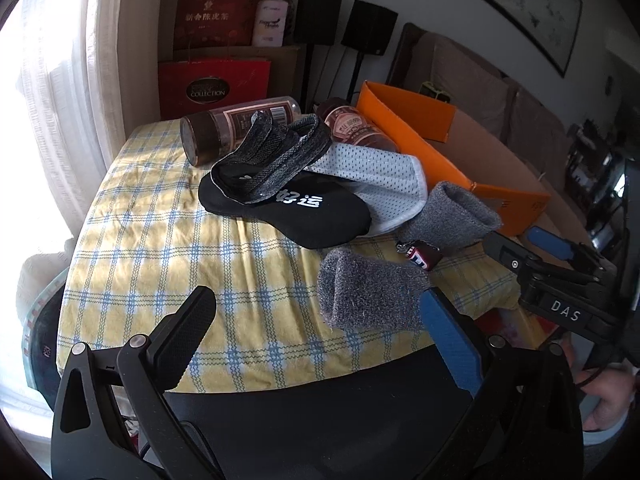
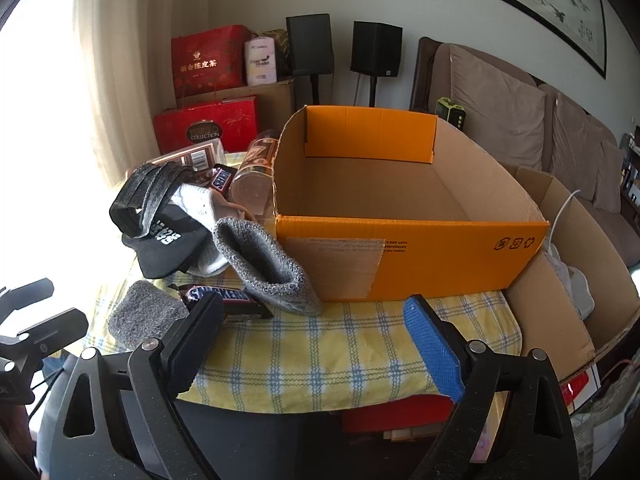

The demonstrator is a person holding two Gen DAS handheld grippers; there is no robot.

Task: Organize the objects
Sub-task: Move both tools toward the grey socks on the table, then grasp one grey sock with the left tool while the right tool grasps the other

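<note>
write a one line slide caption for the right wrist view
Open right gripper above the checked tablecloth, facing an empty orange box, socks and Snickers bar at left.

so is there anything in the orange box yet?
No, in the right wrist view the orange cardboard box shows only its bare floor, while the socks and the Snickers bar lie outside on the cloth.

Tabletop (image 1: 160, 248), checked cloth: black sock (image 1: 304, 212) at centre, grey socks (image 1: 372, 292) at four o'clock, orange box (image 1: 404, 116) at two o'clock.
</note>
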